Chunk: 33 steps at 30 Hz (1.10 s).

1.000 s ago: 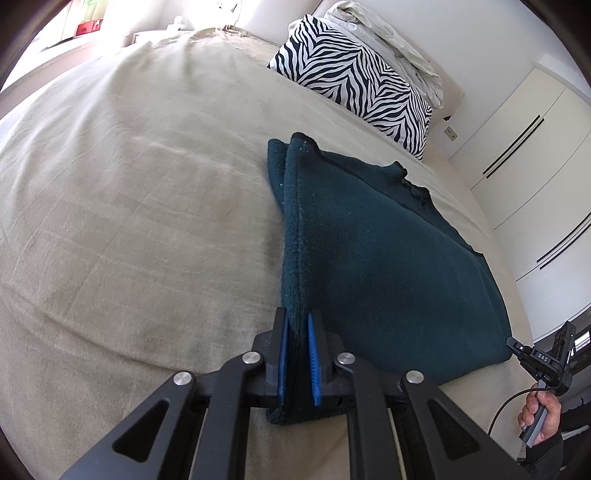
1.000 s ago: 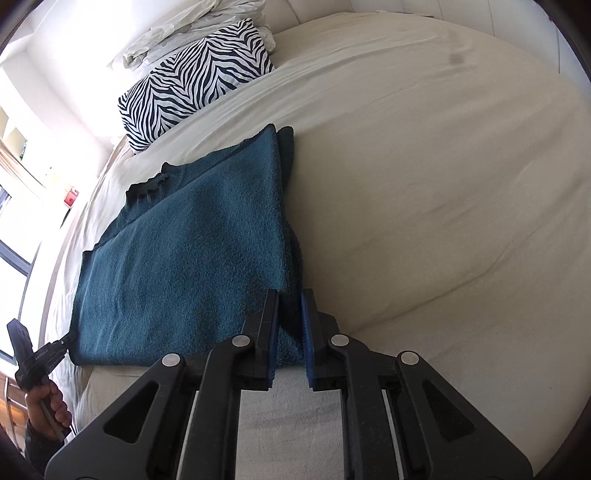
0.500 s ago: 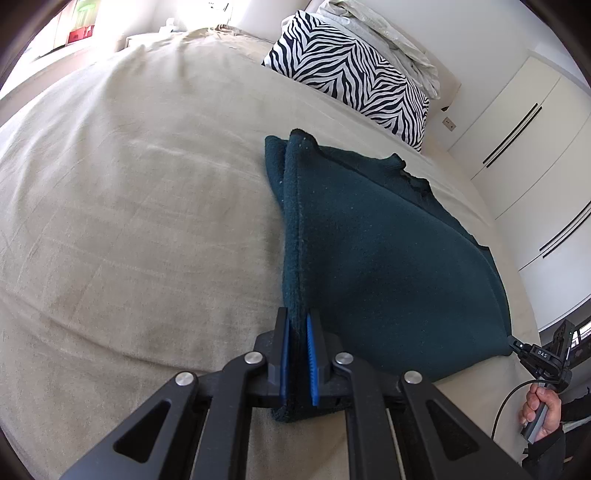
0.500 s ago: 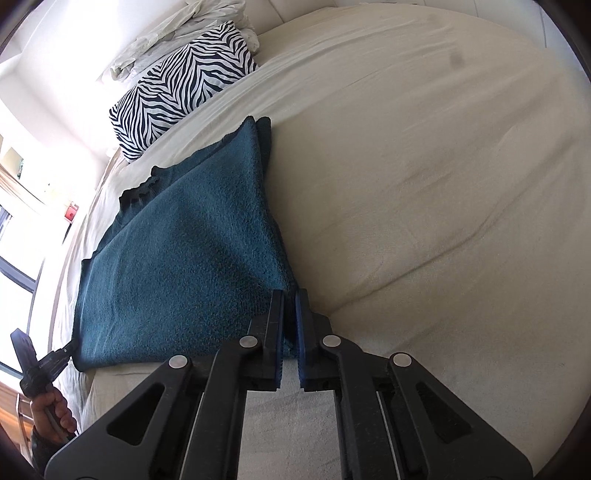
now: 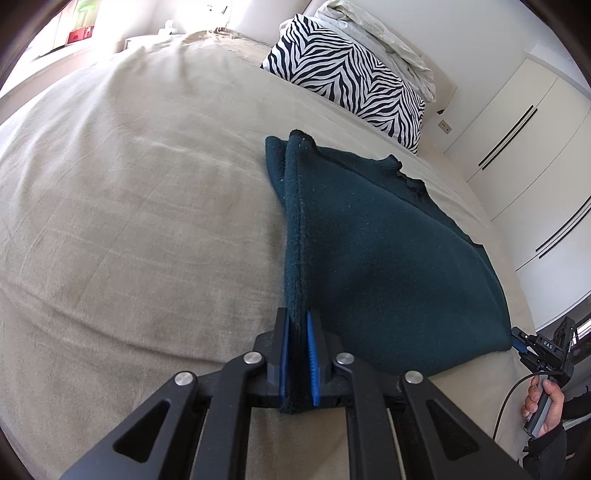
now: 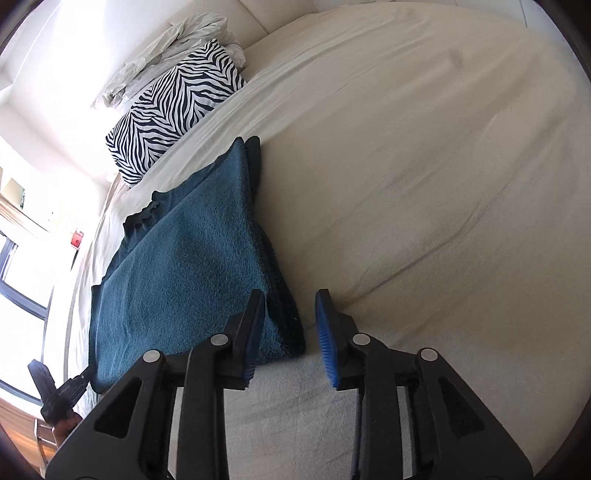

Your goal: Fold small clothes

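A dark teal knitted garment lies folded on the beige bed; it also shows in the right wrist view. My left gripper is shut on the garment's near left corner, the edge pinched between its blue pads. My right gripper is open, its jaws wide apart around the garment's near right corner, which rests on the bed between them. In the left wrist view the right gripper sits at that far corner in a person's hand.
A zebra-print pillow and crumpled white bedding lie at the bed's head. White wardrobe doors stand to the right. Windows line the left in the right wrist view. The beige bedspread stretches to the left.
My right gripper has opened and let go of the garment's corner, which dropped onto the bed. My left gripper stays shut on its corner, nearly still.
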{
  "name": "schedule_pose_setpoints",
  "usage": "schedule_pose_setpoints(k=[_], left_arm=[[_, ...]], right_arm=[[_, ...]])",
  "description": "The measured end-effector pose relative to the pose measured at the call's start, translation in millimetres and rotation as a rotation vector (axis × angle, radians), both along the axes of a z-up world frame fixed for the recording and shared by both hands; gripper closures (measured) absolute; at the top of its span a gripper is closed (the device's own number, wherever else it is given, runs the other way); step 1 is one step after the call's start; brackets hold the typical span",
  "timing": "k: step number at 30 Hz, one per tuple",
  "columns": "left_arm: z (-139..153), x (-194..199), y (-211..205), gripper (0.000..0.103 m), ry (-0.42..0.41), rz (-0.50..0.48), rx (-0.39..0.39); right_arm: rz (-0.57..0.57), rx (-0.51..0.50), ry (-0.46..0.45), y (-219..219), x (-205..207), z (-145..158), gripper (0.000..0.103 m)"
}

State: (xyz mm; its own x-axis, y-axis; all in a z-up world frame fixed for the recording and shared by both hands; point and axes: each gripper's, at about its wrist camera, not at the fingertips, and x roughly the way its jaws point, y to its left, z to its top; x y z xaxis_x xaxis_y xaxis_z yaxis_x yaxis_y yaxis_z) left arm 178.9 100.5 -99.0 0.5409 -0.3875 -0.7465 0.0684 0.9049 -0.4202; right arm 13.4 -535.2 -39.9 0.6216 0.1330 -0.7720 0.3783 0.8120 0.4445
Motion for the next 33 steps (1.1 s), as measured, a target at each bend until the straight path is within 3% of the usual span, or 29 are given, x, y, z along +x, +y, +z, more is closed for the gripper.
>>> schedule_pose_setpoints(k=[2,3,6,10,16,21,24,29,33], left_arm=[[7.7,-5.1,0.1,0.09,-0.013,0.013,0.024],[13.5,-7.8,-0.7,0.09,-0.022,0.02,0.044],[35.0,-8.9,-9.7,0.079,-0.078,0.035,0.13],[54.7,15.3,-44.8,0.06,-0.141,0.032,0.307],[44.6,73.4,-102.7,0.058,-0.143,-0.034,0.453],[5.8,104.0,-109.9,0.057,-0.033,-0.04,0.475],[0.5,101.6,-113.0,0.056,-0.06,-0.044,0.504],[-1.1,102.0,-112.5,0.056,-0.066,-0.056,0.499],[-1.7,101.5,-113.5,0.056,-0.075,-0.06,0.503]], right_arm=[[-0.031,-0.038,-0.05,1.3,-5.7,17.4,0.04],[-0.041,-0.051,-0.077,2.0,-7.0,26.7,0.037],[-0.026,-0.044,-0.129,9.3,0.6,49.7,0.037],[0.108,0.076,-0.174,46.3,38.8,62.3,0.037],[0.253,0.294,-0.177,120.0,117.6,38.9,0.039],[0.333,0.419,-0.135,175.0,170.2,7.8,0.039],[0.335,0.439,-0.088,189.8,191.8,-15.8,0.039],[0.245,0.491,-0.113,158.7,207.7,-41.4,0.051],[0.152,0.484,-0.17,111.3,202.3,-40.3,0.052]])
